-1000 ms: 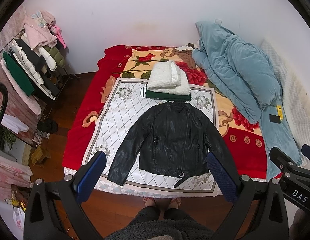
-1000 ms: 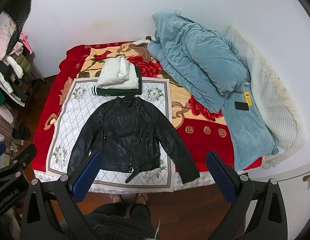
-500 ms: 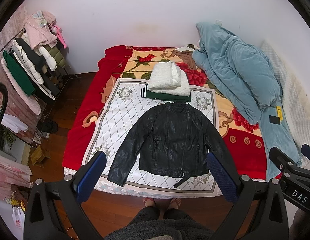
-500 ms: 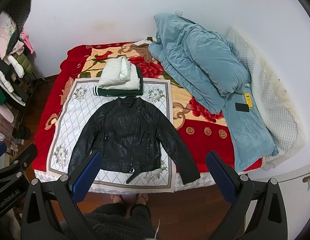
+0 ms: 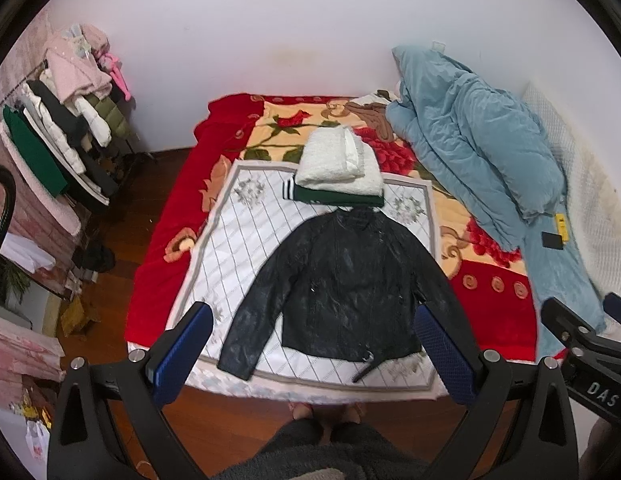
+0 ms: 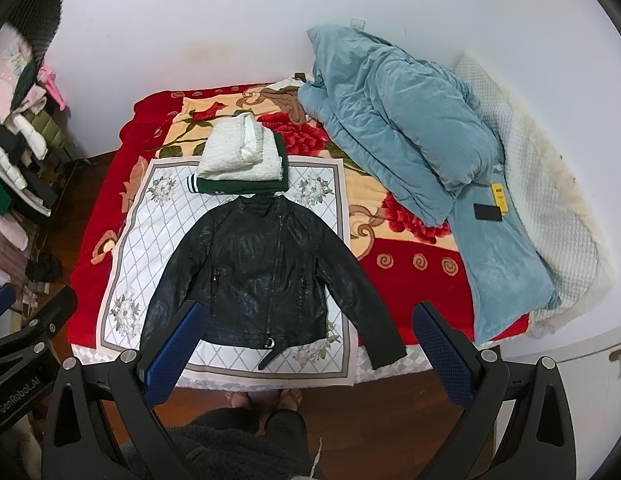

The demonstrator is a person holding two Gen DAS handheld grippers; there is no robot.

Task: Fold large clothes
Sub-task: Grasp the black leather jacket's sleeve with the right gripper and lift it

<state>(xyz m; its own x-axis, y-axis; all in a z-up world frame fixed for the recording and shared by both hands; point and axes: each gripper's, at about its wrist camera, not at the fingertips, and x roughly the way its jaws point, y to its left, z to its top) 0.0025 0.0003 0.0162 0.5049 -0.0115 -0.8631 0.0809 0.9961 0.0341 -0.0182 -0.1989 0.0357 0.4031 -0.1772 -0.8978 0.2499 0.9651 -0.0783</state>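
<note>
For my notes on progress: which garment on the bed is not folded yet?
The black leather jacket, spread flat with both sleeves out; the white sweater and green garment behind it are folded and stacked.

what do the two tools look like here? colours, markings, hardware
Both match: the left tool and right tool have black angular plastic frames, silver screw heads at the joints, and two fingers faced with blue dimpled pads. No cables show. In each other's view, the right body reads "DAS" and the left body reads "GenRobot.AI", both in white.
</note>
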